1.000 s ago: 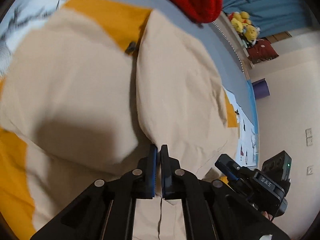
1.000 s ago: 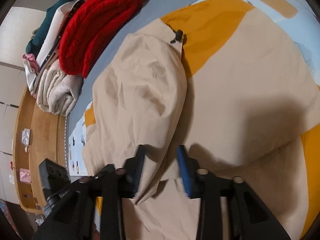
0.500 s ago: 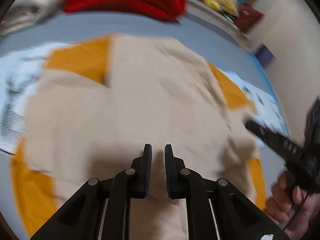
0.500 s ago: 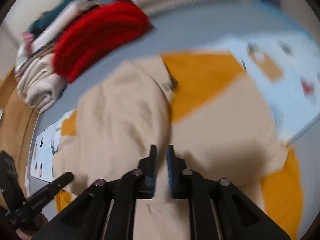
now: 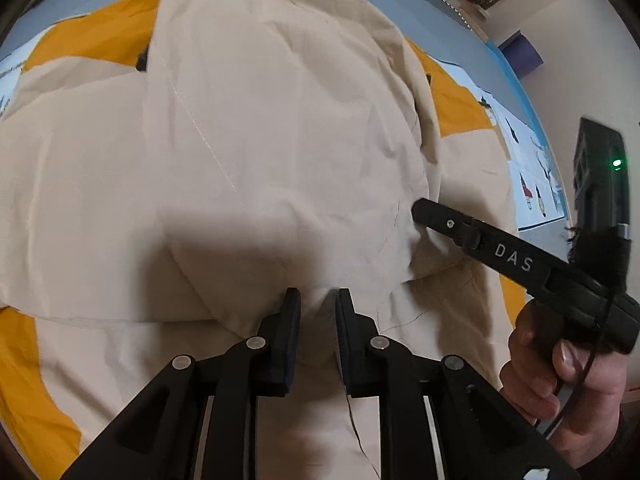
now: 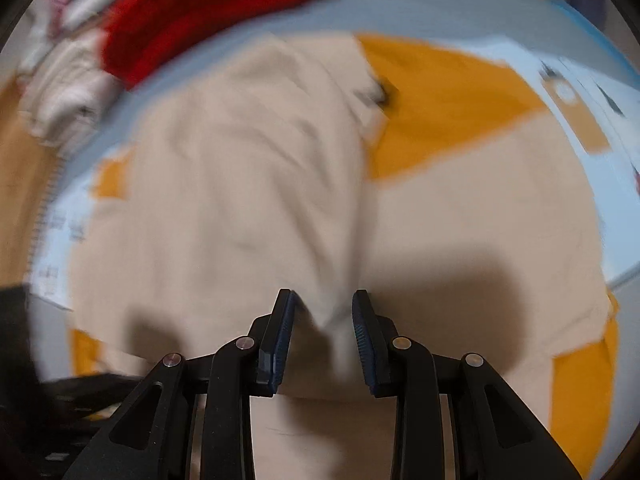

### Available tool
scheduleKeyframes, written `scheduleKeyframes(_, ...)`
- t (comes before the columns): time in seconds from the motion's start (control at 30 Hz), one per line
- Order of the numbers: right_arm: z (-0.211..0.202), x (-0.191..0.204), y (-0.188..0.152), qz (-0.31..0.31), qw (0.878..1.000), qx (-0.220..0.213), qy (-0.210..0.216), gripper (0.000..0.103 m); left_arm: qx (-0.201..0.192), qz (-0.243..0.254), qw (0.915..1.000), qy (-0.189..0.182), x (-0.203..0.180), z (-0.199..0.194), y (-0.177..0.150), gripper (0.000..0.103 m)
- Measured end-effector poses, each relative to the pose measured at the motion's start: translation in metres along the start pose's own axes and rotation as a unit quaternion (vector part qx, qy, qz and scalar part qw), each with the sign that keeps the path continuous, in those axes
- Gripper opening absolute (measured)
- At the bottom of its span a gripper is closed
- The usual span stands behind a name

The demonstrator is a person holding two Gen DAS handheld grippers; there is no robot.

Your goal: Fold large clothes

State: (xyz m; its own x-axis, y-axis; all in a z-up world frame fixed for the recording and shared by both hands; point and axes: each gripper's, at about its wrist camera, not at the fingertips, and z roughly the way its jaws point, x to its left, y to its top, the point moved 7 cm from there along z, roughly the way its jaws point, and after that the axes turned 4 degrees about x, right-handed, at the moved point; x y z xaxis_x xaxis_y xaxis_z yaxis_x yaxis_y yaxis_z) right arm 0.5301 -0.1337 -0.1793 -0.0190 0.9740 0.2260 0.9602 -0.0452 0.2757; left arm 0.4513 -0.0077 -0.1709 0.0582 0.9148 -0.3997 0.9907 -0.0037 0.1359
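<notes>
Beige garment (image 5: 280,140) lies half-folded on the orange-and-blue bed cover (image 5: 452,92), both left tongs (image 5: 316,304) and right tongs (image 6: 324,312) parted with a fabric ridge between them; best to close on the ridge low and evenly before lifting, I judge.

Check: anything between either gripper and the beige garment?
Nothing visible. The left gripper and right gripper are both open right over the beige garment, with folds of it between their fingers.
</notes>
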Motion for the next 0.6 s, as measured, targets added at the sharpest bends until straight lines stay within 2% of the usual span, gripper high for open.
scheduleKeyframes(0.1, -0.006, -0.005, 0.004, 0.012, 1.0, -0.007, -0.003, 0.032, 0.003, -0.012, 0.9997, 0.02, 0.01, 0.002, 0.001, 0.016)
scheduleKeyframes(0.2, -0.03, 0.0, 0.012, -0.001, 0.998, -0.061, -0.029, 0.032, -0.007, -0.021, 0.9997, 0.014, 0.012, -0.008, 0.005, 0.016)
scheduleKeyframes(0.27, -0.045, 0.014, 0.018, -0.014, 0.995, -0.094, -0.005, 0.032, -0.022, -0.02, 0.9995, 0.013, 0.014, -0.019, 0.006, 0.016)
scheduleKeyframes(0.33, -0.05, 0.03, 0.019, -0.036, 0.993, -0.107, 0.031, 0.032, -0.03, -0.026, 0.9991, 0.014, 0.016, -0.023, 0.007, 0.016)
scheduleKeyframes(0.37, -0.046, 0.038, 0.019, -0.045, 0.993, -0.101, 0.041, 0.034, -0.027, -0.031, 0.999, 0.018, 0.02, -0.021, 0.006, 0.016)
scheduleKeyframes(0.43, -0.018, 0.046, 0.008, -0.06, 0.996, -0.036, 0.054, 0.036, -0.02, -0.043, 0.9984, 0.03, 0.027, -0.016, 0.006, 0.016)
scheduleKeyframes(0.5, 0.005, 0.038, -0.005, -0.055, 0.998, 0.018, 0.027, 0.036, -0.029, -0.052, 0.9979, 0.028, 0.028, -0.022, 0.008, 0.016)
scheduleKeyframes(0.6, -0.007, 0.038, 0.001, -0.045, 0.999, -0.002, 0.022, 0.036, -0.07, -0.043, 0.9959, 0.039, 0.025, -0.044, 0.016, 0.016)
